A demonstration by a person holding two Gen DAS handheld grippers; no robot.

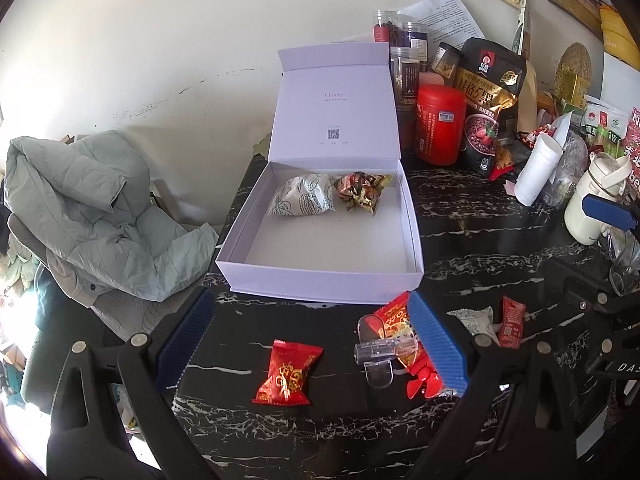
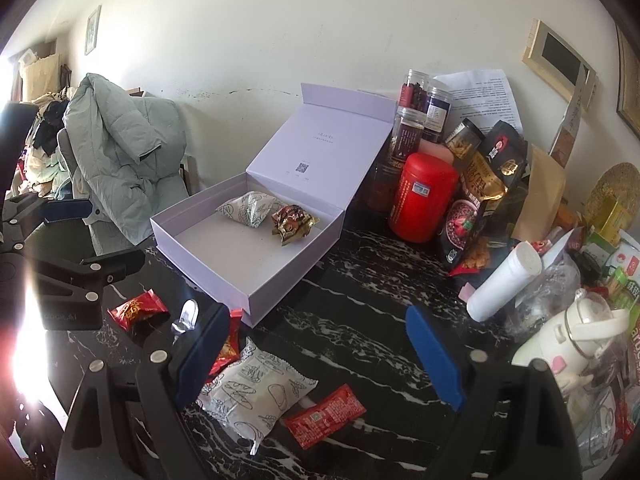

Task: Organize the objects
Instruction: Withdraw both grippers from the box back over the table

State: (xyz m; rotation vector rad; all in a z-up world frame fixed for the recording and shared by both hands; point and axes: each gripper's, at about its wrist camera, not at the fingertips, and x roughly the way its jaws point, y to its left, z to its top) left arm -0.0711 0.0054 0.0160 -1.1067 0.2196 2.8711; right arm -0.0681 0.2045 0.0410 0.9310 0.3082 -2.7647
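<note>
An open lilac box [image 1: 328,248] [image 2: 224,252] stands on the black marble table, its lid upright. Inside lie a white patterned packet [image 1: 304,200] and a brown-gold wrapped sweet [image 1: 362,192]. My left gripper [image 1: 312,340] is open above a red sweet packet [image 1: 288,376] and a clear plastic clip [image 1: 380,354]. A second red packet [image 1: 400,320] lies partly behind its right pad. My right gripper [image 2: 318,356] is open over another white patterned packet [image 2: 256,392] and a small red sachet [image 2: 324,414]; neither is gripped.
A red canister [image 1: 440,128], jars [image 1: 404,72], a black food bag [image 1: 488,92], a white tube [image 2: 500,284] and a white kettle [image 2: 572,336] crowd the table's back and right. A grey-green jacket [image 1: 88,208] hangs on a chair at the left.
</note>
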